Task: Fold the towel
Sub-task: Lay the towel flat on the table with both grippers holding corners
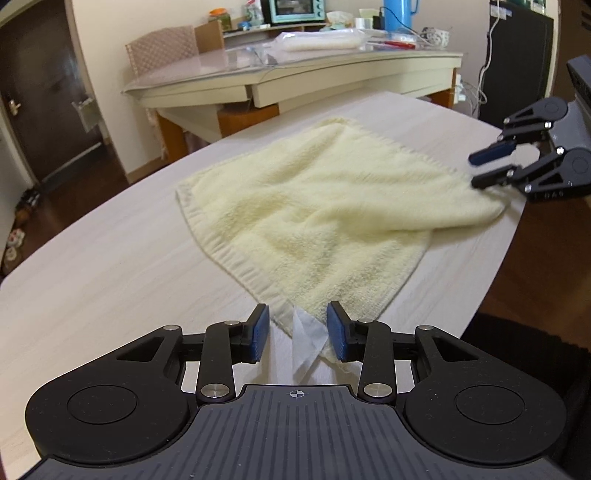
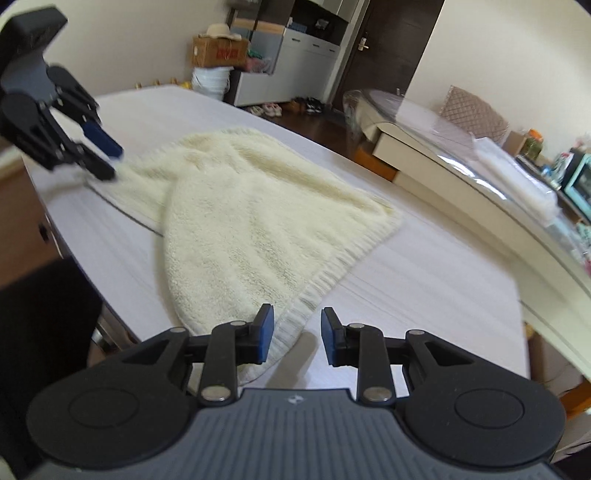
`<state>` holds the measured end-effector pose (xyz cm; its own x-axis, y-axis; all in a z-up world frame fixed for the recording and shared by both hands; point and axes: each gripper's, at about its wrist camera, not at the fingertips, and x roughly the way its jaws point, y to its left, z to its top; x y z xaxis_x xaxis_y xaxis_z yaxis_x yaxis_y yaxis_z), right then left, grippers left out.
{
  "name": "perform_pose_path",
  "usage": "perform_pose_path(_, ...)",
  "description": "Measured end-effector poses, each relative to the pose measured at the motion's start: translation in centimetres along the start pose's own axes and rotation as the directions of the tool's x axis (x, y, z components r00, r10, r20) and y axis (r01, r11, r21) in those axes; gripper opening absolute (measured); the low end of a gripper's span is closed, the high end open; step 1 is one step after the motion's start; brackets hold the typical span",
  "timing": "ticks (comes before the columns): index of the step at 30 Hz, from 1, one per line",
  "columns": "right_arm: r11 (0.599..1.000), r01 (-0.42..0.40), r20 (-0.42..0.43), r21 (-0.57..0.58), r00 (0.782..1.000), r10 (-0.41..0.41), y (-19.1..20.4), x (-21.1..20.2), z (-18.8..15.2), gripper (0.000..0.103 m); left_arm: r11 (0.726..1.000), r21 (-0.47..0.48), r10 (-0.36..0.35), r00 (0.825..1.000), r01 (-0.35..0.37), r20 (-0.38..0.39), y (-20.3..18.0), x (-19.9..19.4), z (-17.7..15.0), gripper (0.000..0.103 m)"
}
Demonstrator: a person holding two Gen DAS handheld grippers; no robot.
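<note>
A pale yellow towel [image 1: 303, 206] lies partly folded and rumpled on the light wood-grain table [image 1: 92, 277]. My left gripper [image 1: 298, 332] is open, its jaws on either side of the towel's near corner and its white label. In the right wrist view the towel [image 2: 251, 221] spreads ahead, and my right gripper [image 2: 297, 338] is open around another ribbed corner. Each gripper shows in the other's view: the right one [image 1: 487, 168] at the towel's far right corner, the left one [image 2: 109, 158] at the far left corner, both open.
The table's right edge [image 1: 517, 243] drops to a dark floor. A second table [image 1: 295, 81] behind holds a plastic sheet, a blue kettle [image 1: 399, 14] and a small oven. A dark door [image 1: 40, 103] is at left. Boxes and a white bucket [image 2: 210, 83] stand far back.
</note>
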<state>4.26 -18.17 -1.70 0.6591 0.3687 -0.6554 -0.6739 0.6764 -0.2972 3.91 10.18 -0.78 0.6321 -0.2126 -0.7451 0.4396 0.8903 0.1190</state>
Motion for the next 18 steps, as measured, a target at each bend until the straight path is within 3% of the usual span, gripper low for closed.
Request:
perform_pose_path(7, 1.0, 0.021, -0.002, -0.003, 1.0, -0.022, -0.4, -0.7, -0.9, 0.031, 0.999, 0.041, 0.018, 0.999, -0.016, -0.036, -1.0, -1.1, -0.4, 0.037)
perform_pose_path(12, 0.999, -0.011, 0.097, 0.047, 0.995, 0.007, -1.0, -2.8, -1.6, 0.037, 1.0, 0.011, 0.019, 1.0, -0.019, -0.015, -0.9, -1.9, -0.3, 0.037)
perform_pose_path(15, 0.994, -0.094, 0.141, -0.047, 0.985, 0.1, 0.1, -5.1, -2.9, 0.04, 1.0, -0.024, 0.014, 1.0, -0.014, 0.014, -0.8, -2.5, -0.2, 0.038)
perform_pose_path(18, 0.974, -0.089, 0.118, -0.206, 0.986, 0.115, 2.5, -5.8, -4.0, 0.042, 1.0, -0.026, 0.003, 1.0, -0.002, 0.03, -1.3, -2.1, 0.4, 0.038)
